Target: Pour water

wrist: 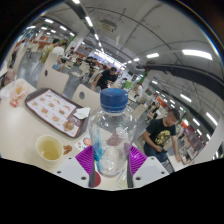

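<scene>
Jaws clamped on the water bottle point(110, 135), one purple pad point(88, 158) pressed to each side of its lower body, so the gripper point(111, 160) carries the bottle's weight low down. Bottle stands roughly upright between them, clear plastic, blue cap point(114, 99) seated on the neck; whether the cap is screwed tight cannot be determined. Water level inside is not readable. Receiving vessel appears to be the paper cup point(49, 148), on the bench point(20, 125) ahead of the jaws and off to one side, apart from the bottle, with a pale yellowish interior that may already hold liquid. Beyond the cup lies a tray point(56, 110) with food items. Seated people occupy the canteen hall behind, one in a dark shirt point(162, 131) near the bench's far side. Findings on risk: first, the cap is on, so tilting now would deliver nothing, and removal is judged a necessary prior step. Second, the grip sits low on a thin-walled bottle; once uncapped, squeeze pressure could force water out early, and on tilting the top-heavy body could swivel in the pads. Third, the cup is light and narrow-mouthed; a fast stream or a knock from the bottle could tip it or overshoot onto the bench and tray. Fourth, if the cup is part-filled, overflow margin is reduced
</scene>
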Motion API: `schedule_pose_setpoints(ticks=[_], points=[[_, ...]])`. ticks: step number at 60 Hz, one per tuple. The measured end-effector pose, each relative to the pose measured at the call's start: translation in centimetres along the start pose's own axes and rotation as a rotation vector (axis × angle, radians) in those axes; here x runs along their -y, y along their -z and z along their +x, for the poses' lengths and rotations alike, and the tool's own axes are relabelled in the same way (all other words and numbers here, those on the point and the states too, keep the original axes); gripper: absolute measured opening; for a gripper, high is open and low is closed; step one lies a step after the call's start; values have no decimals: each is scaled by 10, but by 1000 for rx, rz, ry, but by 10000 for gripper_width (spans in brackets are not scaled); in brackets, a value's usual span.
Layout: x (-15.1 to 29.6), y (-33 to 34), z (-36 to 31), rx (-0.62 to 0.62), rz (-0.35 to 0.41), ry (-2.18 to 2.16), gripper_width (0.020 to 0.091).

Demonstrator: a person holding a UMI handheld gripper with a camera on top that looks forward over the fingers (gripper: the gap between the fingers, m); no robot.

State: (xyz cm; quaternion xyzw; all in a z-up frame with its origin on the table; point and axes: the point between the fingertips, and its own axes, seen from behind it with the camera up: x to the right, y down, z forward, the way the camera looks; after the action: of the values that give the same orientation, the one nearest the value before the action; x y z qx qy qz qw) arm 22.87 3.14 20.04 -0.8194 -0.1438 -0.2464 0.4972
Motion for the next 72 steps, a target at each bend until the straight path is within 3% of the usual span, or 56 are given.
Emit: schedule_pose_setpoints(ticks=[19, 30, 42, 49, 52, 56, 59, 63, 72], points=[[-87, -57, -49, 228, -78, -405, 429], [-123, -73, -60, 242, -110, -455, 440], [-122, -74, -58, 229, -71, -520, 460], [-123, -74, -58, 221, -79, -520, 557], [-132, -74, -61, 224, -133, -526, 609], [-144, -68, -67, 225, -213, -540, 855], [-149, -60, -69, 227, -257, -548, 825], [-145, -38, -67, 218, -281, -544, 860], [-130, 23, -65, 168, -354, -523, 855]])
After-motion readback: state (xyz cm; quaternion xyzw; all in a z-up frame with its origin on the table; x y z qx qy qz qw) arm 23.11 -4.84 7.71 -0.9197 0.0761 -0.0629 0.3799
